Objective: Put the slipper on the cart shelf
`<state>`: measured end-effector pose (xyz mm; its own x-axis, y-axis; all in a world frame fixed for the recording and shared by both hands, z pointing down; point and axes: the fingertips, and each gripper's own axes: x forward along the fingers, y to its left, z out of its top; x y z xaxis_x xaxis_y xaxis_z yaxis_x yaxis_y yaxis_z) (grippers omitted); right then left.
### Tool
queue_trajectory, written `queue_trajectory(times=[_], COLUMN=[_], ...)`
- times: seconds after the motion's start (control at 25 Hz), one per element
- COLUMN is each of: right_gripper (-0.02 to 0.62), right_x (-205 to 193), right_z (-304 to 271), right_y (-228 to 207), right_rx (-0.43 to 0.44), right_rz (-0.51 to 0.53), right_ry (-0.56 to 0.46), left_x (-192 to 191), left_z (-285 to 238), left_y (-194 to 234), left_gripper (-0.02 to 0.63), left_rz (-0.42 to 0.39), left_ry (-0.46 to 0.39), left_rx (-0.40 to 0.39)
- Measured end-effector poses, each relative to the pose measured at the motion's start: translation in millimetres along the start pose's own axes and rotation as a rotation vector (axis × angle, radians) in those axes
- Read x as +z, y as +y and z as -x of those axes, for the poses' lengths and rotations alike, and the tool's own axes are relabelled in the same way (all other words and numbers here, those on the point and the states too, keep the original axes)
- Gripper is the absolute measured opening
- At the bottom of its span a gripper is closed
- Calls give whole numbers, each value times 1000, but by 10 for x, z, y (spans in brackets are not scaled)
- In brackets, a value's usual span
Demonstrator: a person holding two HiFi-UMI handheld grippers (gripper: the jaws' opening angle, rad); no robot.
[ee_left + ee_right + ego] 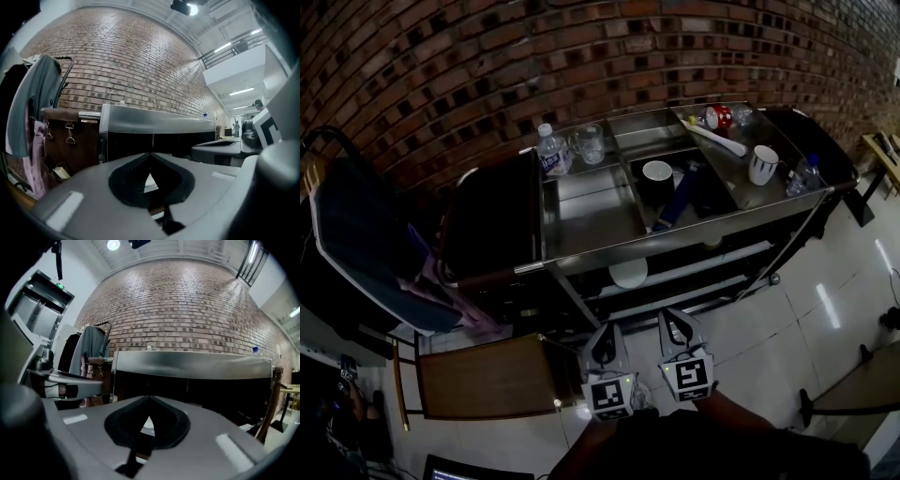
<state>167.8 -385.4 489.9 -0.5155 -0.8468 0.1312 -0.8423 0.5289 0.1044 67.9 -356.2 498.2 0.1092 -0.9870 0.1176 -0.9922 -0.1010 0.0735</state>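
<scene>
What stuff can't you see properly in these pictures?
- White thing under the cart top: head view, half hidden by the top's edge; slipper or plate, cannot tell.
- Cart's lower shelves: both gripper views, too dark, partly behind the shut left tongs and right tongs.
- Bottle label: head view, too small.

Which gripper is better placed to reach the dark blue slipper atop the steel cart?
Right, likely: the right gripper sits nearly in line with the dark blue slipper; the left gripper is further left. Both are shut, empty.
</scene>
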Motion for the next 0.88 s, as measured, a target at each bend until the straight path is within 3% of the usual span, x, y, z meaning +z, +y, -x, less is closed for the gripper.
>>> queue_trajectory(times=[0.88], right_gripper=[2], right_x=[141], right_z=[-111], right_y=[125], right_rx=[11], right_rz=[42], right_ry=[-23], left_x=[148], left_z=[-47], left_y=[67], left_gripper=[17], left_rz=[-13], left_ry=[-40], left_rx=[-12])
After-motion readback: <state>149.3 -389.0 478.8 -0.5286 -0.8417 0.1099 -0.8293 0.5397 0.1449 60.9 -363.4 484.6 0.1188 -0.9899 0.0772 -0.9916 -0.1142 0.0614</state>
